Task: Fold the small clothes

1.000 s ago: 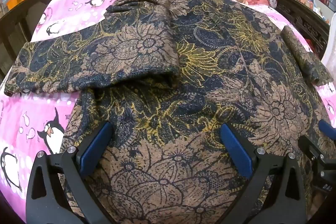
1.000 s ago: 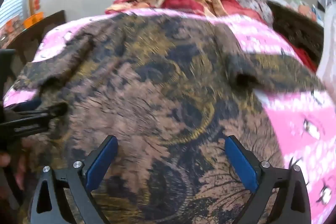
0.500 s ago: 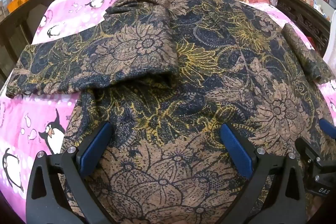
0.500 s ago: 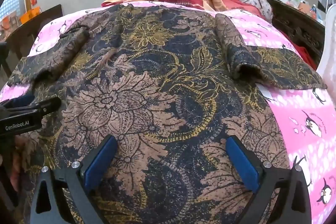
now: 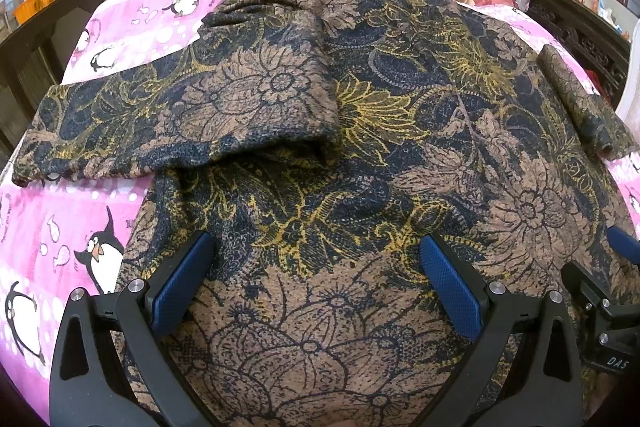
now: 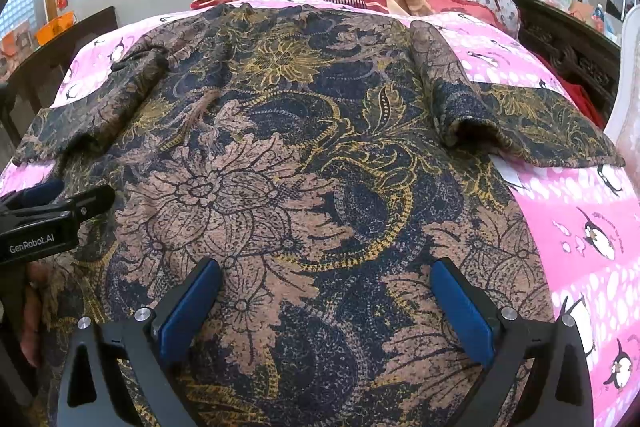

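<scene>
A: Jaws of the left gripper (image 5: 316, 281) and right gripper (image 6: 326, 301) are seen spread wide, nothing grasped; the floral garment (image 5: 360, 187) lies flat on the bed (image 5: 52, 239), directly beneath and ahead of both.

B: Which step is judged in hand?

A: Positioning over the near hem. Beyond the jaws, the left sleeve (image 5: 180, 115) and right sleeve (image 6: 520, 119) are spread outward. A pinch on the hem or a sleeve is called for next.

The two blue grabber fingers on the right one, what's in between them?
Only the flowery brown-and-navy shirt, spread flat on the pink penguin sheet; the right gripper stands open, as its own view shows.
</scene>
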`<action>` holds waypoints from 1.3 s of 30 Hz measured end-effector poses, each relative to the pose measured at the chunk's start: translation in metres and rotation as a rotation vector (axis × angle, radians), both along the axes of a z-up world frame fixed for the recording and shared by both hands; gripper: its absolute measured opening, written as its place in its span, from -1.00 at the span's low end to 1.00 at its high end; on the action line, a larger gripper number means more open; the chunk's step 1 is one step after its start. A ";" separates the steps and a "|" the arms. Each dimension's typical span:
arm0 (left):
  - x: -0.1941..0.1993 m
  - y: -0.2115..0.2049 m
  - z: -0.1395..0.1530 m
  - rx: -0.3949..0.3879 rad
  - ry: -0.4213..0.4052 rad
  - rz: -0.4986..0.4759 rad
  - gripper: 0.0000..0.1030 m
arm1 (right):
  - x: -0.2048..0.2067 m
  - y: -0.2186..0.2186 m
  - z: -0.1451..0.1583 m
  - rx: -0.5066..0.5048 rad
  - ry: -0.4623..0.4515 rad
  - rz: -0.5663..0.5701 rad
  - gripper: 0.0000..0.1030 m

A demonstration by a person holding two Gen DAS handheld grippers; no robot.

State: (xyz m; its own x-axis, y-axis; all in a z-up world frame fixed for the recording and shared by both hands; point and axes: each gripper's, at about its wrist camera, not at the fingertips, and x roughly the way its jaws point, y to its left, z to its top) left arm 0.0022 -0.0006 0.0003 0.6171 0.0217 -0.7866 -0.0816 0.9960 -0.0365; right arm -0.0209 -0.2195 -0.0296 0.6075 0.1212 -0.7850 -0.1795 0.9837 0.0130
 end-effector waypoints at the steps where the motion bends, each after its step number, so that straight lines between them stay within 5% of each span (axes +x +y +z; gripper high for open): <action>1: 0.000 0.000 0.000 -0.004 -0.001 0.000 0.99 | 0.000 0.000 0.000 0.003 -0.003 0.001 1.00; 20: -0.009 0.004 0.006 -0.022 -0.005 0.016 0.99 | 0.000 -0.001 0.004 -0.001 0.008 -0.005 1.00; 23: -0.011 0.008 0.014 -0.007 0.004 0.021 0.99 | 0.002 0.000 0.019 -0.029 0.030 -0.011 1.00; 32: -0.001 0.062 0.033 0.009 0.017 0.154 0.99 | 0.025 0.036 0.079 0.010 -0.140 0.067 1.00; 39: 0.000 0.079 0.039 0.008 0.024 0.195 0.99 | 0.047 0.061 0.032 -0.057 -0.194 0.076 1.00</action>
State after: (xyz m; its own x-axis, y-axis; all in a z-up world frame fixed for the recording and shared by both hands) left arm 0.0021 0.0782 0.0394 0.5815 0.1456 -0.8004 -0.2739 0.9614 -0.0242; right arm 0.0261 -0.1587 0.0021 0.7383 0.1315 -0.6615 -0.2474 0.9652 -0.0842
